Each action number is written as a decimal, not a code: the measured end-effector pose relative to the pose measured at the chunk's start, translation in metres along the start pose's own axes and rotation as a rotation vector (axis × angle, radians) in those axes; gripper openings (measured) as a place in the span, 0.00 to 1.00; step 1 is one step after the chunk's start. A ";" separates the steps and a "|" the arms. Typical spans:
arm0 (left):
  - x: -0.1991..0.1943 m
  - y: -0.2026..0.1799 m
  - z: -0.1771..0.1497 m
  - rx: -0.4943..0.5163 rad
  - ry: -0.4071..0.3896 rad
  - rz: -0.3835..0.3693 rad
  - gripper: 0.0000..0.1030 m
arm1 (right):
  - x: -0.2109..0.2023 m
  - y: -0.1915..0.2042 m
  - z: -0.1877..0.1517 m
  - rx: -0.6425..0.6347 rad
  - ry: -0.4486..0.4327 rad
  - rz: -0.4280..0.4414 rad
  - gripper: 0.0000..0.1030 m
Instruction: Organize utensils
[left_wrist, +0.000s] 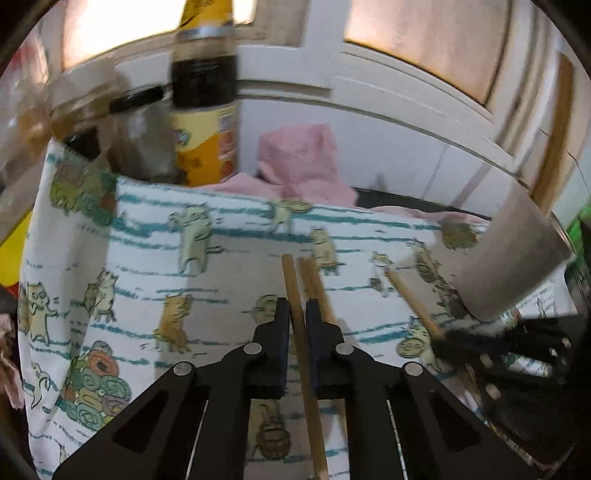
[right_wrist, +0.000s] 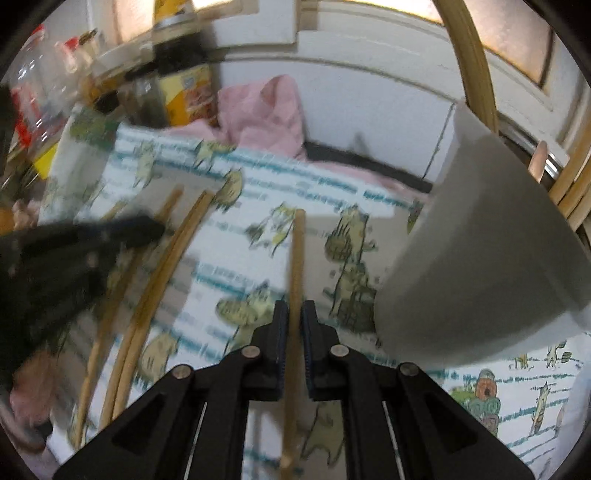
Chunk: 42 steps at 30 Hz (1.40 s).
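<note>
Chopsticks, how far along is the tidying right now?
Done: a few chopsticks already seem to stand in the cup. In hand: the left gripper is shut on one chopstick, and the right gripper is shut on another. Left: a loose chopstick lies on the cat-print cloth beside the left gripper, and both held ones are not yet in the cup.

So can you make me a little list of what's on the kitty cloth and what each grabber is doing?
surface: cat-print cloth
left gripper: shut on one wooden chopstick
right gripper: shut on another wooden chopstick
loose chopstick: lying on the cloth beside the left gripper's one
holder: grey cup, to the right, more chopsticks showing behind its rim
behind the cloth: pink rag, sauce bottle, jars
picture quality: right wrist view blurred
</note>
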<state>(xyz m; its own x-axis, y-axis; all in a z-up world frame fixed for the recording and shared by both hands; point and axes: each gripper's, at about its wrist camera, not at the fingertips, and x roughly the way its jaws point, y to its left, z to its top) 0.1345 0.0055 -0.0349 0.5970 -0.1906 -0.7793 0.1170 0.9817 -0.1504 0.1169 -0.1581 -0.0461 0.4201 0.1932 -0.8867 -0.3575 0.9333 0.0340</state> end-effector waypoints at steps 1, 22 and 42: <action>0.005 0.004 0.001 -0.016 0.024 0.015 0.08 | -0.001 0.000 -0.002 -0.010 0.026 0.032 0.07; 0.007 -0.008 -0.006 0.037 -0.025 0.054 0.06 | 0.008 0.006 0.016 -0.046 -0.137 0.051 0.07; -0.178 -0.063 0.007 0.135 -0.469 -0.031 0.06 | -0.162 -0.066 -0.018 0.133 -0.773 0.370 0.06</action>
<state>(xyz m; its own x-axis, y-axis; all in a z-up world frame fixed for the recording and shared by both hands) 0.0258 -0.0228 0.1177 0.8814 -0.2299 -0.4127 0.2235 0.9726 -0.0644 0.0571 -0.2567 0.0867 0.7627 0.5976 -0.2473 -0.5026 0.7883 0.3550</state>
